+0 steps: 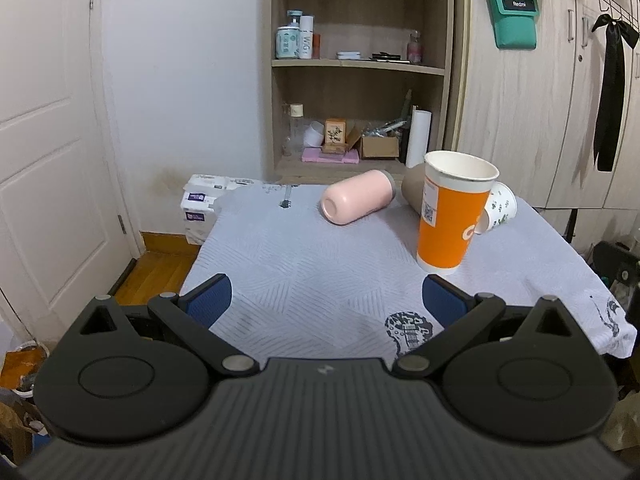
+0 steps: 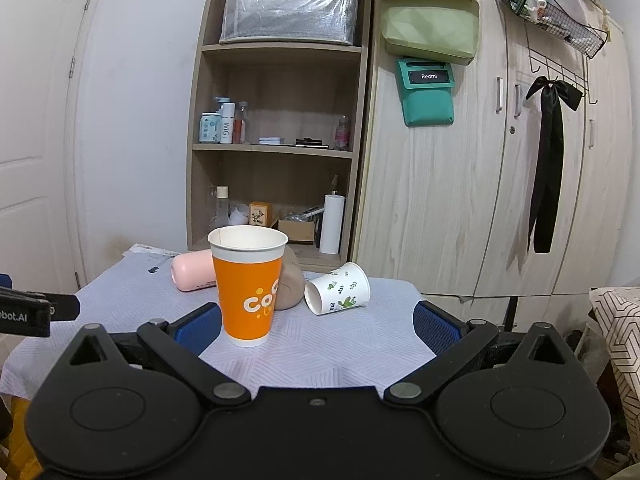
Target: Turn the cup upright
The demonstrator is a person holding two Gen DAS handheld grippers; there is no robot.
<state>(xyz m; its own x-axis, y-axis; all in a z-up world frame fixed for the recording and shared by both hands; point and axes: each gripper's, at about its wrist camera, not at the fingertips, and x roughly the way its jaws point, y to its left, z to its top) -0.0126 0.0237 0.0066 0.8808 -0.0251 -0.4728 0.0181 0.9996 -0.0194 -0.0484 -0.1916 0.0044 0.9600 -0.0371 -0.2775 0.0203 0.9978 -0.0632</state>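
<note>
An orange paper cup [image 1: 452, 212] [image 2: 248, 284] stands upright on the table, mouth up. A pink cup [image 1: 356, 201] [image 2: 192, 275] lies on its side behind it. A tan cup [image 1: 414, 191] [image 2: 290, 286] lies on its side behind the orange cup. A small white cup with green leaves [image 1: 500, 206] [image 2: 338, 289] lies on its side, mouth toward me. My left gripper [image 1: 326, 300] is open and empty, short of the orange cup. My right gripper [image 2: 318, 326] is open and empty, the orange cup just past its left finger [image 2: 200, 326].
The table wears a pale grey patterned cloth [image 1: 312, 264] [image 2: 352, 344]. A wooden shelf unit [image 1: 356, 64] [image 2: 276, 140] and wardrobe [image 2: 500, 184] stand behind it. A tissue pack [image 1: 204, 204] sits at the back left. The left gripper's tip [image 2: 36, 312] shows at the right wrist view's left edge.
</note>
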